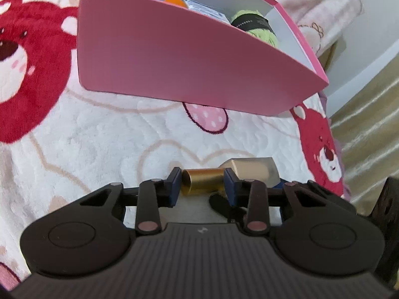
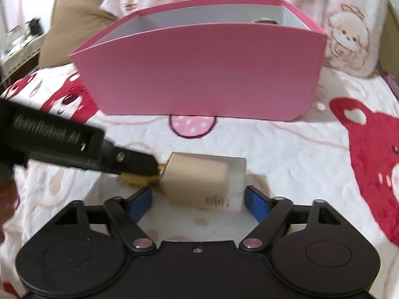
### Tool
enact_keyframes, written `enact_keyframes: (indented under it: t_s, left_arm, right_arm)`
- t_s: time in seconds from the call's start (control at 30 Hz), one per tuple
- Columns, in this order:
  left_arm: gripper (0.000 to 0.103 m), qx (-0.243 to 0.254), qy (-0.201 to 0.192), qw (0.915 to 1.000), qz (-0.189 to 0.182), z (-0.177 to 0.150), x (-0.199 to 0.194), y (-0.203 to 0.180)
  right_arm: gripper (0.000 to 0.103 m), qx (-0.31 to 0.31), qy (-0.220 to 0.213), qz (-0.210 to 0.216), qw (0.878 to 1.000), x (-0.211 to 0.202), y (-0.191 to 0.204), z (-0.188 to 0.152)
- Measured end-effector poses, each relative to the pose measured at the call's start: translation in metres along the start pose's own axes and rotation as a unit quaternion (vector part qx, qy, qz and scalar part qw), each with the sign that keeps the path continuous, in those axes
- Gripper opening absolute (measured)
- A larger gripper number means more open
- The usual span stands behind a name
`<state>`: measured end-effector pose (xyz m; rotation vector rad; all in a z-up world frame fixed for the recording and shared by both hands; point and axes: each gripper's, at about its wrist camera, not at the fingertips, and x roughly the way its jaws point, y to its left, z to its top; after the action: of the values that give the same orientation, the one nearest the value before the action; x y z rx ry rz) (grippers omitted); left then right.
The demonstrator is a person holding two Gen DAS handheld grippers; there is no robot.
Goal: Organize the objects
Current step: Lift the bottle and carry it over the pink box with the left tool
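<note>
Pinching the gold cap of a foundation bottle, the left gripper has its blue pads pressed on either side; the bottle lies on the bear-print blanket just in front of the pink box. I judge this the pick-up step, the lift over the box's near wall coming next. Inside the box show an orange thing, a blue packet and green yarn.

From the right wrist, the right gripper stands spread around the bottle's clear base, pads apart from it. The left gripper reaches in from the left, well short of the box, whose tall wall is the obstacle.
</note>
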<state>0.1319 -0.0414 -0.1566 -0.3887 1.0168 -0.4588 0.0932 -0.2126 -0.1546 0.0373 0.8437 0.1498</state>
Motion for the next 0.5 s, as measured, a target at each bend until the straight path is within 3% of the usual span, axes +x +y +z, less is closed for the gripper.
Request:
enact_keyframes:
  t_s: [0.1,0.5]
  left_arm:
    - [0.035,0.004,-0.005,1.0000,0.004,0.000,-0.001,-0.002]
    - [0.035,0.046,-0.030,0.9984,0.013,-0.008,-0.039,-0.026]
  right_arm:
    - [0.072,-0.010,0.010,-0.018,1.000,-0.002,0.003,0.002]
    - [0.070,-0.044,-0.009,-0.033,0.998,-0.032,0.017,-0.005]
